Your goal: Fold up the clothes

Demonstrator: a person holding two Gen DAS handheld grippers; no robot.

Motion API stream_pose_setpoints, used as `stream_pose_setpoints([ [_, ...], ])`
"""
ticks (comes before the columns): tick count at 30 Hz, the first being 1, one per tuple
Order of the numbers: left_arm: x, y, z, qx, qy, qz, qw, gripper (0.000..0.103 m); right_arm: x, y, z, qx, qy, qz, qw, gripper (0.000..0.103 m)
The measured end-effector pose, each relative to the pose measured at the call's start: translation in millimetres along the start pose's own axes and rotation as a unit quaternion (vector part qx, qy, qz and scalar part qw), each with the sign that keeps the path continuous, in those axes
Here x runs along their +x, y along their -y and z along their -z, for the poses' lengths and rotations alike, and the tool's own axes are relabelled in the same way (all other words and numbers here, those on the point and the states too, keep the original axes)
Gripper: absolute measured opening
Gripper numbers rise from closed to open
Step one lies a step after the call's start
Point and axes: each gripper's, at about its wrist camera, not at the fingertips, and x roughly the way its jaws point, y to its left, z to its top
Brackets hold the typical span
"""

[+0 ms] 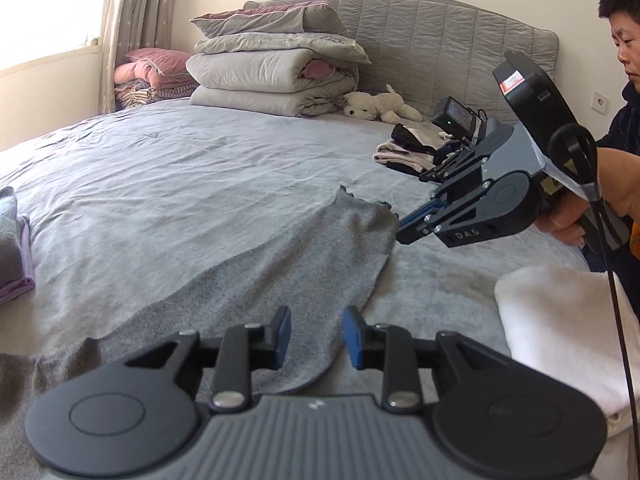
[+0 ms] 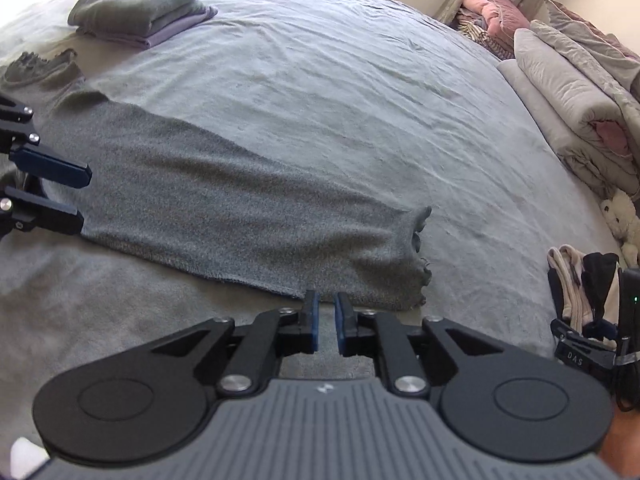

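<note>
One garment: grey knit sweater point(image 2: 224, 200), folded into a long strip, frilled hem, flat on bed point(image 2: 320, 80).
Left gripper point(image 1: 317, 334): jaws parted, empty.
Right gripper point(image 2: 325, 320): narrowly parted, empty.

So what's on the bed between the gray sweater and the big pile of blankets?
Nothing. Between the gray sweater and the folded blankets, the right wrist view shows only bare bedsheet.

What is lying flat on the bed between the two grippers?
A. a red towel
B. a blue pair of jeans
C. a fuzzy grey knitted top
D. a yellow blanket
C: a fuzzy grey knitted top is spread long and flat on the grey bed sheet.
</note>
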Motion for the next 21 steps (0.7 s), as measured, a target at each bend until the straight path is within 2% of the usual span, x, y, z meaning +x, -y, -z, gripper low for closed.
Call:
stream_pose_setpoints([
  [4, 15.9, -4.9, 0.5, -0.010, -0.020, -0.013, 0.9997, 0.032, 17.1, 7.7, -12.2, 0.051, 0.007, -0.004, 0.999, 0.015],
  [6, 25.0, -4.3, 6.9, -0.015, -0.039, -0.012, 0.9990, 0.034, 29.9, 9.6, -14.7, 0.064, -0.001, -0.005, 0.998, 0.020],
  [10, 21.0, 9.5, 18.4, -0.001, -0.035, -0.011, 0.9993, 0.040, 44.5, 16.6, -9.6, 0.080, -0.014, 0.014, 0.997, 0.041],
  [11, 18.8, 13.1, 19.6, 0.004, -0.035, -0.010, 0.9993, 0.041, 44.1, 23.7, -8.7, 0.096, -0.021, 0.017, 0.995, 0.043],
  [13, 10.0, 17.0, 20.5, 0.006, -0.036, 0.001, 0.9993, 0.045, 40.7, 36.5, -7.8, 0.123, -0.034, 0.030, 0.991, 0.043],
  [15, 2.9, 18.2, 20.9, 0.006, -0.034, 0.009, 0.9994, 0.046, 34.9, 43.3, -8.0, 0.124, -0.031, 0.046, 0.991, 0.043],
  [17, -1.6, 17.2, 20.8, -0.002, -0.027, 0.015, 0.9995, 0.046, 30.1, 51.9, -10.1, 0.130, -0.015, 0.049, 0.990, 0.043],
  [21, -0.6, 12.5, 17.0, -0.011, -0.011, 0.000, 0.9999, 0.046, 36.4, 72.5, -21.8, 0.178, 0.020, 0.033, 0.983, 0.043],
])
